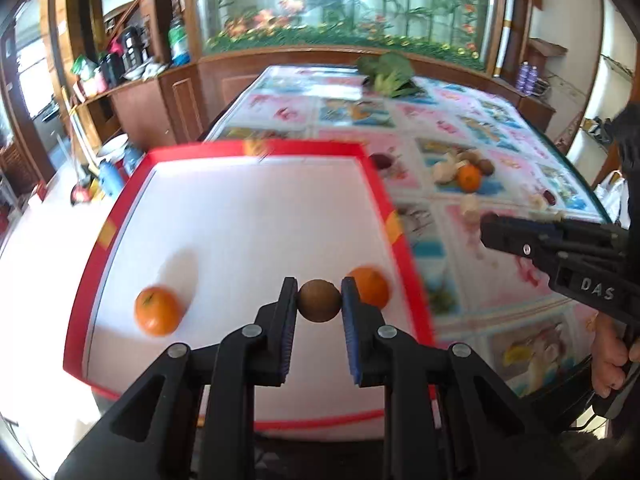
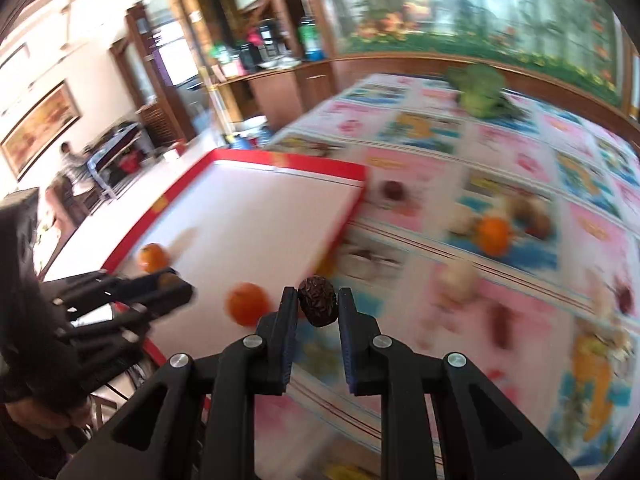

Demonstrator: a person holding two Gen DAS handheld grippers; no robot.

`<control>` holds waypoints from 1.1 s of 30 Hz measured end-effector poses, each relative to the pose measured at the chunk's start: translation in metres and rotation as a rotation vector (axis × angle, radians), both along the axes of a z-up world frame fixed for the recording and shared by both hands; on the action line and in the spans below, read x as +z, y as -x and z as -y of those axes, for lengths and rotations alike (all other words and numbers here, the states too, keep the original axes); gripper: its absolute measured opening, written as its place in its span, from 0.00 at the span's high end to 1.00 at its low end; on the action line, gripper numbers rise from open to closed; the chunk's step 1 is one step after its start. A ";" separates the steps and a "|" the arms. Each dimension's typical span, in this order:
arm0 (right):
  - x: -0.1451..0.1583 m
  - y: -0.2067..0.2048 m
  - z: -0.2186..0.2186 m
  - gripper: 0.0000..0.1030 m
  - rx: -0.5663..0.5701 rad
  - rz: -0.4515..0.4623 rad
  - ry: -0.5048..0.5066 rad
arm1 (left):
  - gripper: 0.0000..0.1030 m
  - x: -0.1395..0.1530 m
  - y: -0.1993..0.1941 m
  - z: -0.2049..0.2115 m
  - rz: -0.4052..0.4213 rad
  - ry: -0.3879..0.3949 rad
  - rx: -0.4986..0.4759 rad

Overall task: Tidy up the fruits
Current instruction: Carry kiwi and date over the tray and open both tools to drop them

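We saw the patterned surface with a red-rimmed white tray on it. Only the left wrist view showed our right hand; only the right wrist view showed a person far off. Two oranges lay in the tray, a third outside among loose fruit. Our left gripper jaws clamped a round brown fruit above the tray; our right gripper jaws pinched a dark wrinkled fruit beside it.
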State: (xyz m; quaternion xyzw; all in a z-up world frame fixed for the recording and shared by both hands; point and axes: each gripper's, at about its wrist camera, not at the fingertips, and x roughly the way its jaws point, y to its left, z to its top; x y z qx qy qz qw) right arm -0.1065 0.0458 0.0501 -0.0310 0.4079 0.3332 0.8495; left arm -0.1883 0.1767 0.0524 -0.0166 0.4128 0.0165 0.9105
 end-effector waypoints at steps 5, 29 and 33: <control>-0.004 -0.007 -0.036 0.82 0.034 0.017 -0.007 | 0.77 -0.013 0.002 -0.009 -0.030 -0.008 0.020; -0.022 -0.030 -0.054 0.62 0.037 -0.150 0.008 | 0.71 -0.031 0.005 -0.009 -0.087 -0.057 0.030; -0.003 -0.019 -0.025 0.57 0.017 -0.088 -0.056 | 0.28 -0.025 0.011 -0.012 -0.045 -0.083 0.077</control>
